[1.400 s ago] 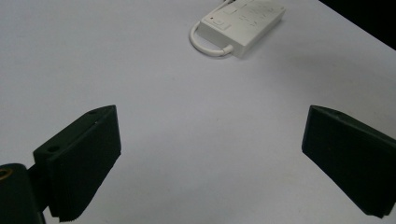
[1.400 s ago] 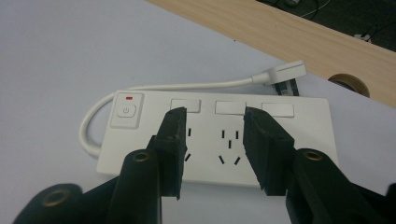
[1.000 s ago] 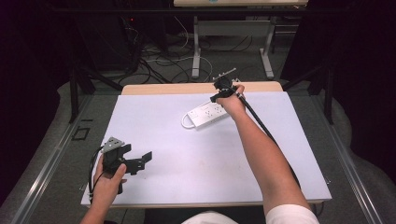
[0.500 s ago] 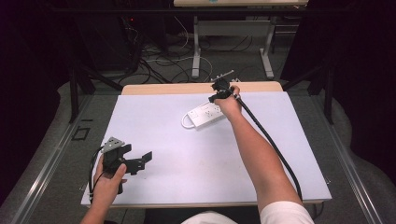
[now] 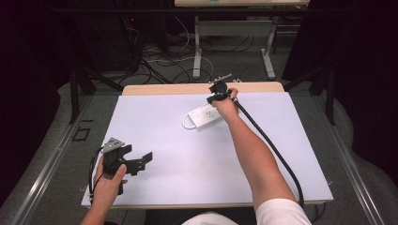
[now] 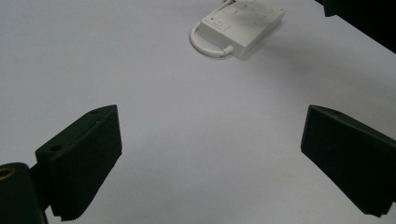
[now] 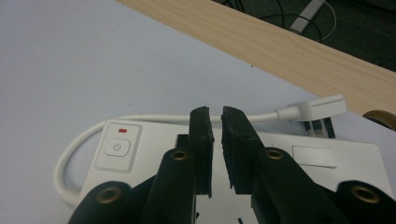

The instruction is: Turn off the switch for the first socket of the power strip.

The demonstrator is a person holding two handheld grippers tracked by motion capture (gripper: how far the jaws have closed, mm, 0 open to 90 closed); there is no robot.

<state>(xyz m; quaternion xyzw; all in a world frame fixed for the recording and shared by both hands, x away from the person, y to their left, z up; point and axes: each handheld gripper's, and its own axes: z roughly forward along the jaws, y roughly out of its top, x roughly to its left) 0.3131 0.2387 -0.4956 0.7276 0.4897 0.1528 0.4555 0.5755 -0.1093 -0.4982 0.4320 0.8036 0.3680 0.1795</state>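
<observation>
Near the tabletop's far edge, the right gripper (image 7: pixel 215 116) hovers over the power strip (image 5: pixel 202 116), jaws nearly closed, empty; the left gripper (image 6: pixel 210 154) gapes wide.

A white-topped table (image 5: pixel 155 122) with a pale wooden strip (image 5: pixel 164 88) along its far edge stands on grey floor (image 5: pixel 51 140), while beyond it loose cables (image 5: pixel 159 58) sprawl around the white legs of another desk (image 5: pixel 197 47) in a dark, dimly lit room.
</observation>
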